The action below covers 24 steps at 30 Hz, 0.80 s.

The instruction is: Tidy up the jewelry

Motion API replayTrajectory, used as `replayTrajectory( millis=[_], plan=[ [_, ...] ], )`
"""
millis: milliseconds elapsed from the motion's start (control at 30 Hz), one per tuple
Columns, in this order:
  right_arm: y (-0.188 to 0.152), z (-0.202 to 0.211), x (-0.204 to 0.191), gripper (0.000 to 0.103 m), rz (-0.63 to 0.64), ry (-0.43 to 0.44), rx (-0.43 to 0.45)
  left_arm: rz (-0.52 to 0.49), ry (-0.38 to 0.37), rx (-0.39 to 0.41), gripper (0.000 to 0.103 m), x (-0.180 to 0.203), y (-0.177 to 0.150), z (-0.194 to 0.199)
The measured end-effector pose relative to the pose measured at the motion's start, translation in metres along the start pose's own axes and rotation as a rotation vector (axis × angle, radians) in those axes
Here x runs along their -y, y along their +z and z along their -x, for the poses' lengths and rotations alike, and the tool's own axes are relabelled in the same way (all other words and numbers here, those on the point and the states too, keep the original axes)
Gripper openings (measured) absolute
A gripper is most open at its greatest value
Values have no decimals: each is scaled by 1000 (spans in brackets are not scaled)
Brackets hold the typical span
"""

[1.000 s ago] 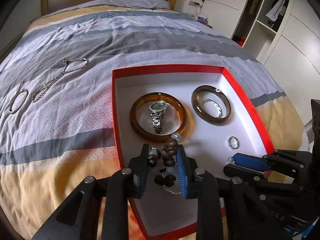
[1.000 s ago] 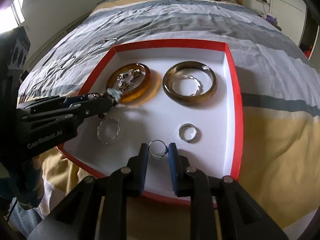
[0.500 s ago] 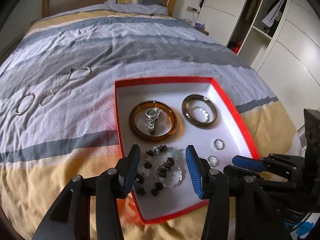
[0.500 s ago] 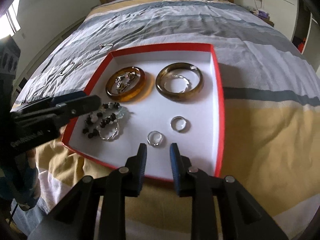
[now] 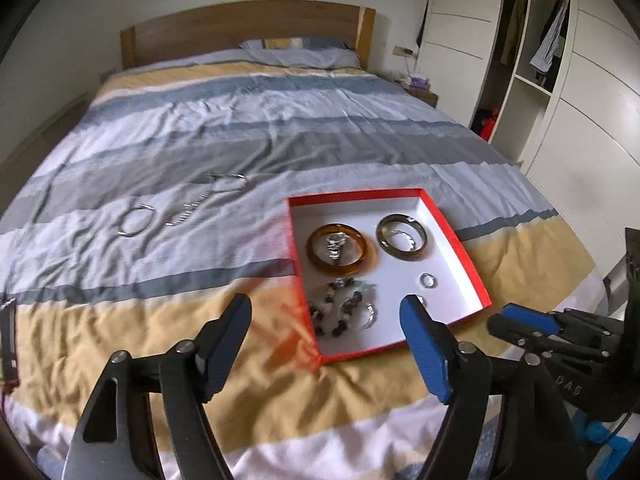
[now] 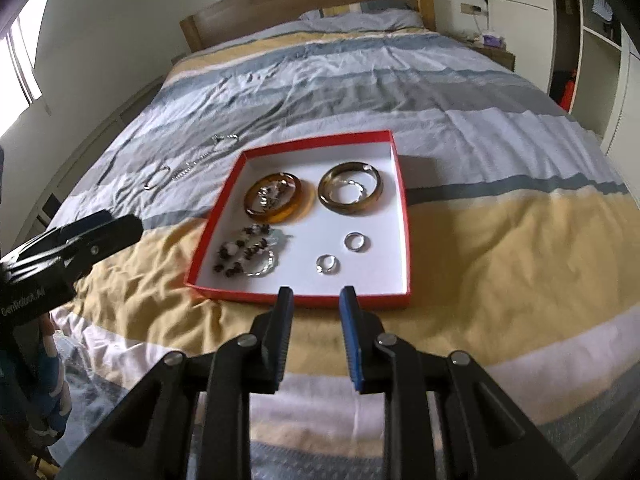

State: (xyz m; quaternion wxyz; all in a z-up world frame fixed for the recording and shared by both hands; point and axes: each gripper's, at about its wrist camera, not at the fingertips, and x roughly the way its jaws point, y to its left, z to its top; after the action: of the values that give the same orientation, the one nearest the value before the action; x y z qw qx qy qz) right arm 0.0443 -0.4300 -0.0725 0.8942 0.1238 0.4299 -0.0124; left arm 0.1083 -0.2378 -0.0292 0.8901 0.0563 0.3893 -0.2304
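Observation:
A red box with a white floor lies on the striped bedspread. In it are an amber bangle around a watch, a brown bangle, a bead bracelet over a twisted silver bangle, and two rings. My left gripper hangs above the box's near left corner, its jaws opening and empty. My right gripper stands just short of the box's near rim, slightly open with nothing between its fingers.
Out on the bedspread, left of the box, lie a thin silver bangle and a silver chain. A wooden headboard closes the far end. White wardrobes line the right side, with a bedside table beyond.
The left gripper has let the bead bracelet drop into the box, spread its jaws and pulled up and back. The right gripper has left a ring on the box floor and drawn back too.

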Motion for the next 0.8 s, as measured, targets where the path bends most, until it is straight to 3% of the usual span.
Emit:
replayTrajectory(
  millis=[133, 800],
  plan=[
    [-7, 22, -11, 34, -2, 7, 29, -3, 38, 32, 82, -4, -8, 25],
    [-34, 88, -87, 35, 84, 1, 99, 52, 143, 150, 88, -53, -54, 125]
  ],
)
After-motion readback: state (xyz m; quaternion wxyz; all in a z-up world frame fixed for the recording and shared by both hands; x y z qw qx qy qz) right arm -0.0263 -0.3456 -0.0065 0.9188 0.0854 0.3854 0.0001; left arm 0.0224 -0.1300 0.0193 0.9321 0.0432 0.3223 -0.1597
